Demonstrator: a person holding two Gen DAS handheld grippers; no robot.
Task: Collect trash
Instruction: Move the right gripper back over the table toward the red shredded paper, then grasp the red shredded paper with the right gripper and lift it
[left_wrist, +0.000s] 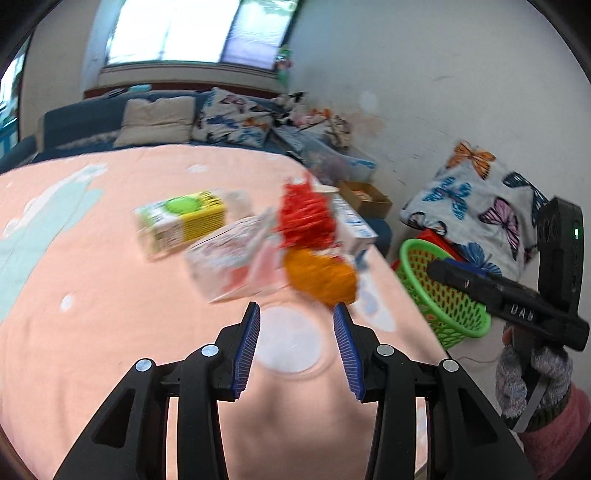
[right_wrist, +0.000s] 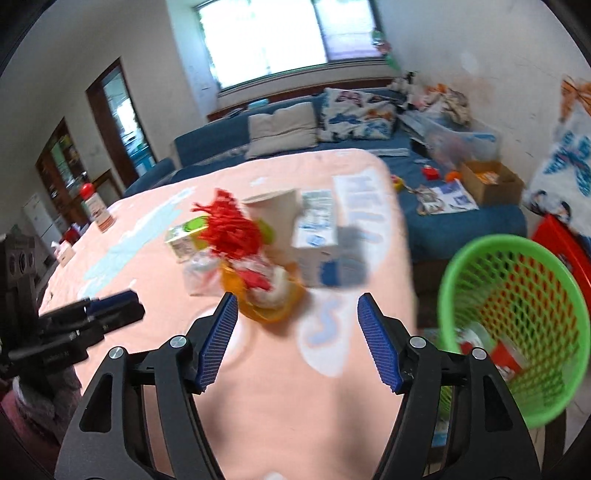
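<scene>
Left wrist view: the left gripper (left_wrist: 296, 314) is being held over the pink tablecloth (left_wrist: 92, 332), its jaws spread with nothing between them. The trash pile (left_wrist: 258, 240) is being shown just ahead, blurred; the green basket (left_wrist: 448, 295) stands beyond the table's right edge.

Right wrist view: the right gripper (right_wrist: 294, 304) is being held with jaws spread and empty, near the pile's orange wrapper (right_wrist: 271, 302). The basket (right_wrist: 517, 325) is lying to the right.
</scene>
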